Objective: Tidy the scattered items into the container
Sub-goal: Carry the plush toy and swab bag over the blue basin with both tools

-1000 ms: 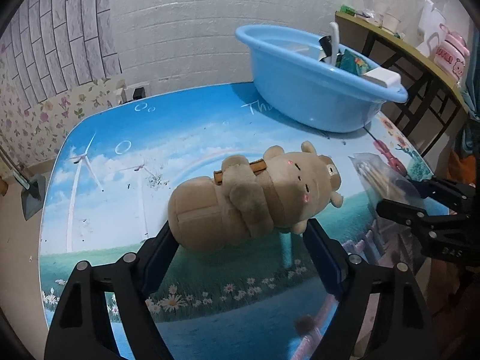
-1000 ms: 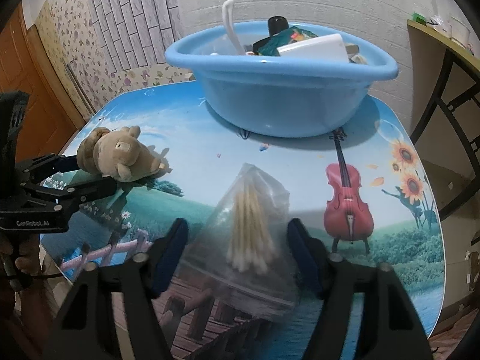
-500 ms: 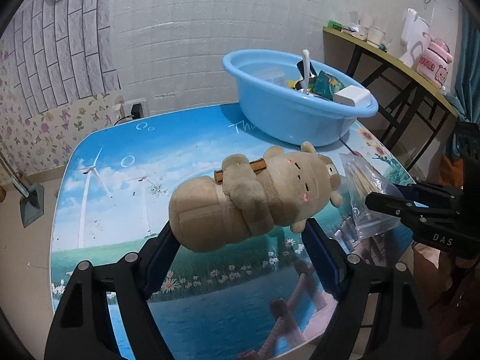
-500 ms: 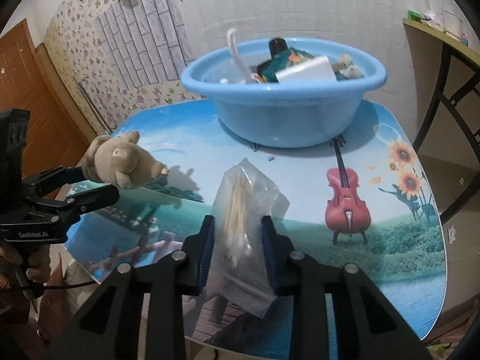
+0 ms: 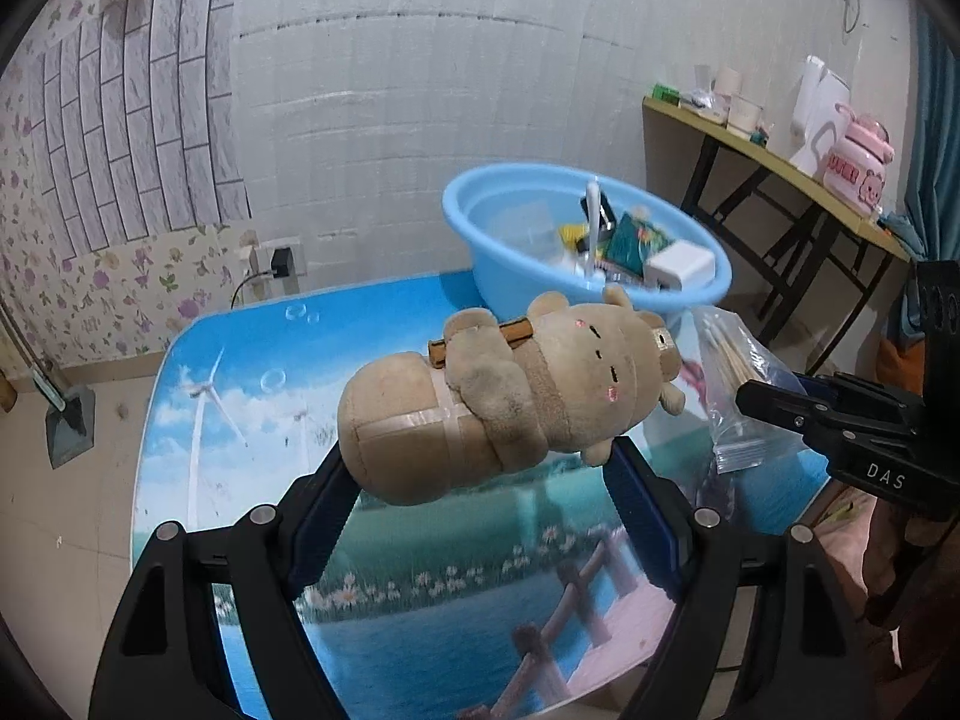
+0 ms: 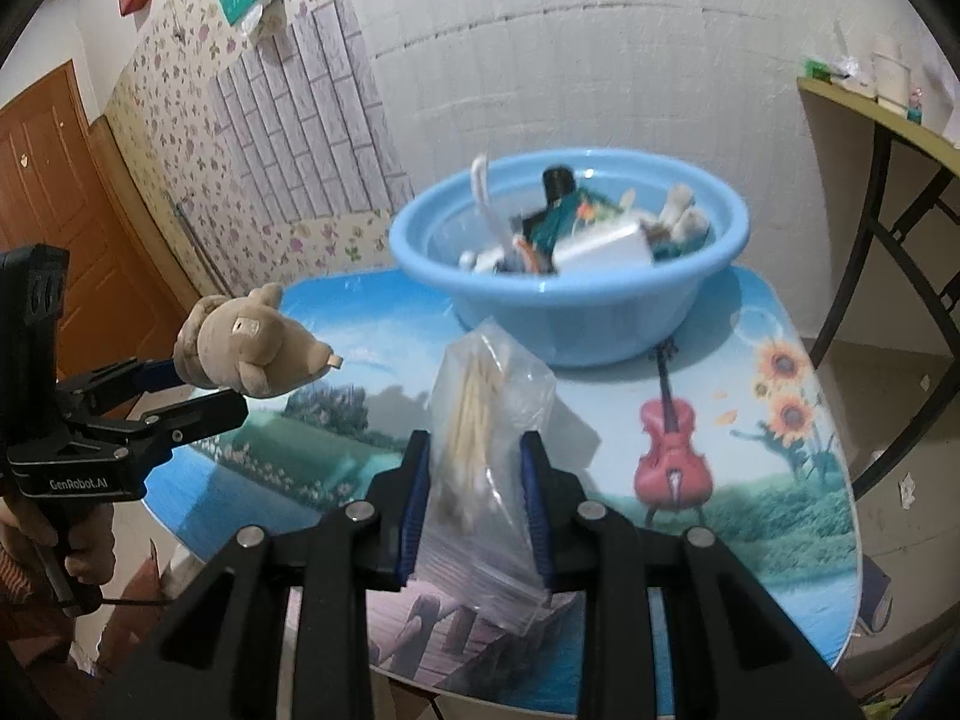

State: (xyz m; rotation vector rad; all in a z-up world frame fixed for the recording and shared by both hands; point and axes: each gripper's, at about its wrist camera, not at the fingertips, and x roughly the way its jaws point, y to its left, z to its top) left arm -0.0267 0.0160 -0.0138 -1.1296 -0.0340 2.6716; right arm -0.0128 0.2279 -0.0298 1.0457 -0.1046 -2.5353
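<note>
A tan plush toy (image 5: 510,396) with tape round its body hangs above the picture-printed table (image 5: 252,360), and my left gripper (image 5: 480,462) is shut on it from both sides. The right wrist view shows the same toy (image 6: 246,348) in that left gripper (image 6: 198,390) at the left. My right gripper (image 6: 475,450) is shut on a clear bag of cotton swabs (image 6: 486,384), also held off the table. Behind both stands the blue basin (image 6: 600,312) with several items inside. In the left wrist view the bag (image 5: 732,372) and right gripper (image 5: 774,387) are at the right.
The basin (image 5: 480,210) sits at the table's far edge near the white wall. A side table (image 5: 780,162) with cups and a pink jar stands on the right. A dustpan (image 5: 69,426) lies on the floor at left. A person's hand (image 6: 84,546) holds the left gripper's handle.
The right gripper's jaws shut on the swab bag, which lay on the table. Both grippers then rose, lifting the bag and the plush toy clear of the table.
</note>
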